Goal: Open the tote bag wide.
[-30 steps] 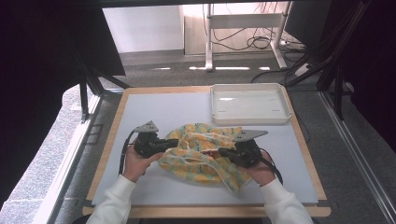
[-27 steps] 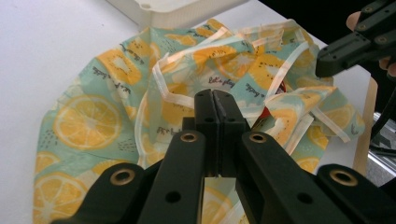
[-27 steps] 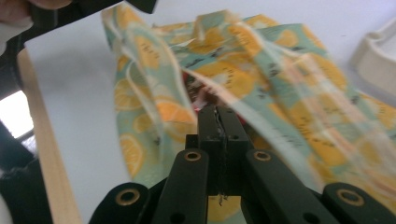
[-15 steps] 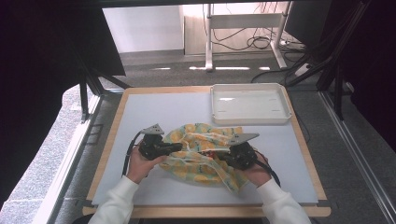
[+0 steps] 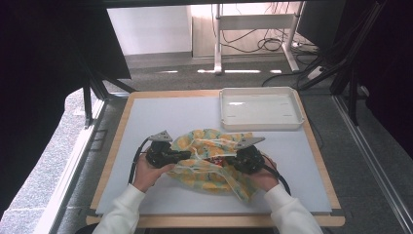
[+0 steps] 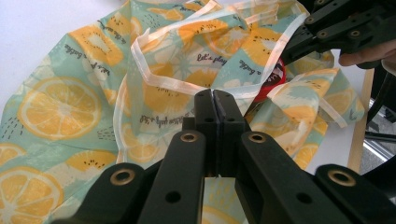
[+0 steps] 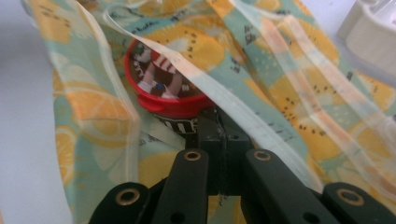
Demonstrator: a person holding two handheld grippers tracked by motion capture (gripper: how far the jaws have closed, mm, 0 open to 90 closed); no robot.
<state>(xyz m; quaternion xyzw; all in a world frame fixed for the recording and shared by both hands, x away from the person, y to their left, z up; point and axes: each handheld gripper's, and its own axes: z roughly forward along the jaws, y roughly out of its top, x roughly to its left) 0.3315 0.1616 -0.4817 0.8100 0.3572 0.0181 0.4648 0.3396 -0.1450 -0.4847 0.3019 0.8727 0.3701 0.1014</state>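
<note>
On the pale table (image 5: 160, 117), at lower centre, both your left gripper (image 5: 187, 155) and right gripper (image 5: 229, 160) pinch the lemon-print bag (image 5: 207, 178)'s rim; hold the mouth apart evenly around the red-lidded tub (image 7: 163, 86).

we worked in what looked like a lab or recording room rather than a home. the wood-rimmed table (image 5: 122, 141) stood on grey carpet (image 5: 165, 66), framed by black metal struts (image 5: 90, 95) and dark screens. behind it a white desk frame (image 5: 219, 36) had loose cables (image 5: 253, 44) trailing below, and a white tray (image 5: 260, 108) sat on the table.
</note>
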